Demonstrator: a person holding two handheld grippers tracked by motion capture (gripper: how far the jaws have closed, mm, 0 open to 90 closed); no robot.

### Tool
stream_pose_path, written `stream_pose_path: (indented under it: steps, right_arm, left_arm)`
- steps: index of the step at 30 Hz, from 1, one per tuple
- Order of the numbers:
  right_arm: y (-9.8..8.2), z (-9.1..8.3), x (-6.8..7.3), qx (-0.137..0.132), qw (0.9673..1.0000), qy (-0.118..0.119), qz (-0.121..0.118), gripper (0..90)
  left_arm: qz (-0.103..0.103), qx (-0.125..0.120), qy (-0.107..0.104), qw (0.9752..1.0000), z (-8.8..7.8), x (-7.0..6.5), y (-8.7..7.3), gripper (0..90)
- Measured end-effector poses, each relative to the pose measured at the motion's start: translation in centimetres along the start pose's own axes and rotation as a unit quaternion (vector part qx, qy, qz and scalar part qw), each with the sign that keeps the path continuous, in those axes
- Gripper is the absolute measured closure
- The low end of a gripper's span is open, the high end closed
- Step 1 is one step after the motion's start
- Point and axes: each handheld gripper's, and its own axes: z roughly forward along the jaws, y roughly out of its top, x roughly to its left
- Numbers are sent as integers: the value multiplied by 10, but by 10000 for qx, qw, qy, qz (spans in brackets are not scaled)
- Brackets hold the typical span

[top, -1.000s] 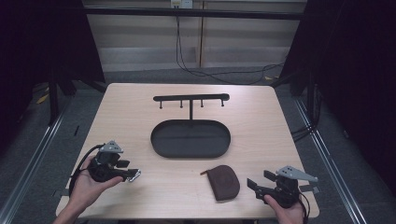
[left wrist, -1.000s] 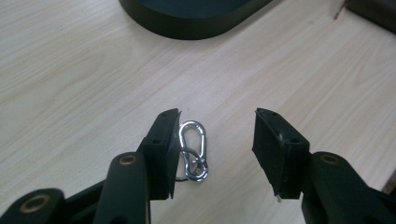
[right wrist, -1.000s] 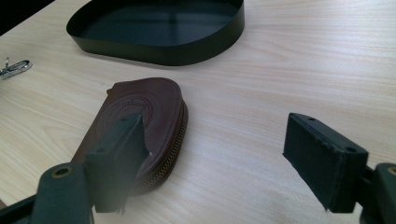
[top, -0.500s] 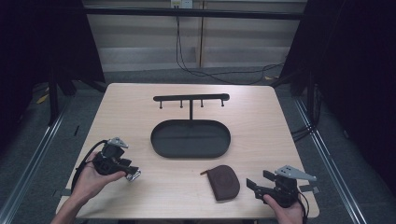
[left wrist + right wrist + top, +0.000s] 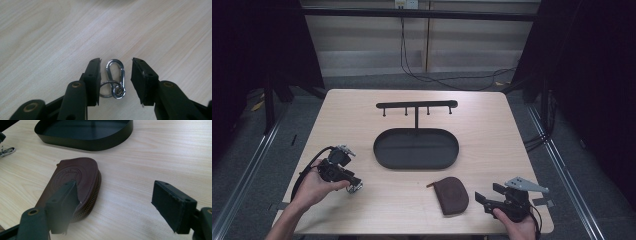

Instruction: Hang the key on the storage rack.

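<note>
Two black two-jaw grippers sit at the bottom of the high view, one in each hand. At lower left, the left gripper (image 5: pixel 353 187) has its jaws set either side of one silver metal carabiner clip with key rings (image 5: pixel 114 78), which lies flat on the pale wooden table (image 5: pixel 492 130); the jaws have just been closing, yet a gap still shows between each pad and the clip. At lower right, the right gripper (image 5: pixel 484 196) has its jaws spread wide, holding nothing. One dark brown leather zip pouch (image 5: pixel 452 195) lies just to its left. Beyond these, at mid-frame, rests one black oval metal tray (image 5: pixel 416 162), from whose far edge rises one black T-shaped rack with four pegs (image 5: pixel 417 105).
</note>
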Motion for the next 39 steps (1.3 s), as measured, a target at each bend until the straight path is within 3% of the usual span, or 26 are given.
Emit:
stream_pose_path:
  steps: [6,9,13,14,19,24,28,39]
  right_arm:
    - [0,0,0,-2,10000,11,-1,211]
    - [0,0,0,6,10000,19,-3,211]
    - [0,0,-1,-27,10000,0,22,211]
    - [0,-1,-1,-16,10000,8,43,211]
    - [0,0,-1,-14,10000,13,10,211]
    - [0,0,-1,-6,10000,18,19,211]
    - [0,0,-1,-8,10000,56,80,210]
    - [0,0,-1,7,10000,28,56,210]
  left_arm:
    - [-88,201,-44,9998,7,2,3,610]
    - [25,407,12,9992,8,1,8,614]
    - [42,431,23,9991,9,-2,10,637]
    - [121,516,7,9986,11,-2,11,640]
    - [122,675,17,9976,17,-1,12,637]
    - [96,862,14,9962,22,-3,14,629]
    - [125,1106,84,9938,27,-3,17,621]
    - [200,1333,323,9903,31,-11,23,591]
